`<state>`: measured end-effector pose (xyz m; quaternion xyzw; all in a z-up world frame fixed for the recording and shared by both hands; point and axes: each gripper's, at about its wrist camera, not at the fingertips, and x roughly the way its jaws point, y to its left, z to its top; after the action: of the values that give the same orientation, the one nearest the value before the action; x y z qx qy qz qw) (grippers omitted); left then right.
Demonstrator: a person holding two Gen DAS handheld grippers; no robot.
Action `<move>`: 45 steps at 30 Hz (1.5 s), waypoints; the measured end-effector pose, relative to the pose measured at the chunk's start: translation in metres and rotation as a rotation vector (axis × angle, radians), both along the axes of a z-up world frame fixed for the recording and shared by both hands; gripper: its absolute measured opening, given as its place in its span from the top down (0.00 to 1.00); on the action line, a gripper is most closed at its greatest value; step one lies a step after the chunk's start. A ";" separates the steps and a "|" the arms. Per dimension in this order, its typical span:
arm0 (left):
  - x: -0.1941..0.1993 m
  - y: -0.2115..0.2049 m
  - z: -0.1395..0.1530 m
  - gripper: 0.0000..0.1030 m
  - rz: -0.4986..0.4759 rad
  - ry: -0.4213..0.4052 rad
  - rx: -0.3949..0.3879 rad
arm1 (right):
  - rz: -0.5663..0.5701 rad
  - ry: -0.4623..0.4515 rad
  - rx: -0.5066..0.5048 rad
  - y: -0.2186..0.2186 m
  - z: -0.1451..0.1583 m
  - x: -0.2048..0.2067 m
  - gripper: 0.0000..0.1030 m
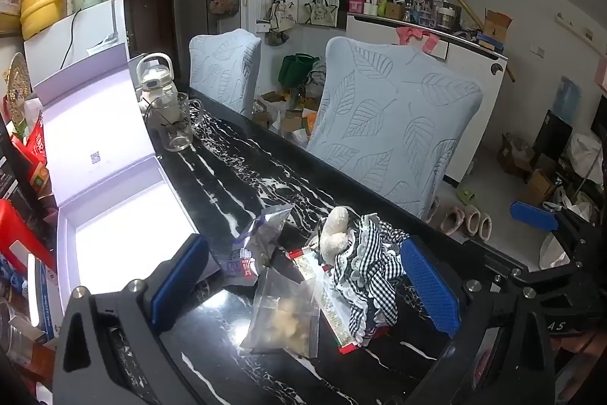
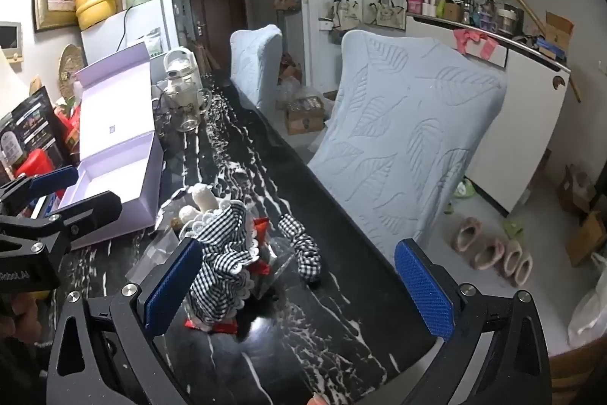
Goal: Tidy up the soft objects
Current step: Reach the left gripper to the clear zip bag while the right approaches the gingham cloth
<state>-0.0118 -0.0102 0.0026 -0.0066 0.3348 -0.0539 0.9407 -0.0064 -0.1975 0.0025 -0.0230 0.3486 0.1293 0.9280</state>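
While both jaws stand apart and empty, left hand-held gripper (image 1: 303, 285) and right hand-held gripper (image 2: 299, 285) hover over gingham cloth (image 2: 222, 264) on the tabletop (image 2: 303, 336).

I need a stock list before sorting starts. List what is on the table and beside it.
box: one, lilac, open, table's left side
glass mug: one, clear, far end of table
water bottle: one, white, behind the mug
foil bag: one, silver, by the box
zip bag: one, clear, nearest
plush toy: one, cream, in the pile
checked cloth: one, black-and-white, over the pile
chairs: two, pale blue, right of table
left gripper: open
right gripper: open
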 end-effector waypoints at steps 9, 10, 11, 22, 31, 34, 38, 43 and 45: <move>0.007 0.000 -0.027 0.00 -0.003 0.052 -0.019 | 0.055 0.027 0.056 -0.006 -0.021 0.009 0.00; 0.006 0.001 -0.031 0.00 -0.010 0.055 -0.020 | 0.065 0.032 0.066 -0.007 -0.025 0.009 0.00; 0.005 0.001 -0.035 0.00 -0.017 0.055 -0.016 | 0.071 0.038 0.070 -0.008 -0.027 0.010 0.00; 0.008 0.004 -0.079 0.00 -0.023 0.149 -0.014 | 0.125 0.103 0.092 -0.016 -0.055 0.024 0.00; 0.024 0.013 -0.108 0.00 -0.011 0.225 -0.031 | 0.156 0.142 0.097 -0.021 -0.070 0.028 0.00; 0.029 0.016 -0.118 0.01 -0.015 0.257 -0.052 | 0.158 0.123 0.087 -0.019 -0.072 0.031 0.00; 0.034 0.014 -0.129 0.14 -0.018 0.289 -0.054 | 0.165 0.116 0.083 -0.017 -0.075 0.033 0.00; 0.036 0.015 -0.133 0.26 -0.024 0.288 -0.083 | 0.172 0.121 0.081 -0.015 -0.079 0.034 0.00; 0.036 0.015 -0.132 0.42 -0.038 0.276 -0.097 | 0.176 0.124 0.080 -0.014 -0.080 0.034 0.00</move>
<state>0.0241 0.0047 -0.1295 -0.0532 0.4580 -0.0863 0.8831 0.0280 -0.2115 -0.0773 -0.0085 0.3964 0.2254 0.8899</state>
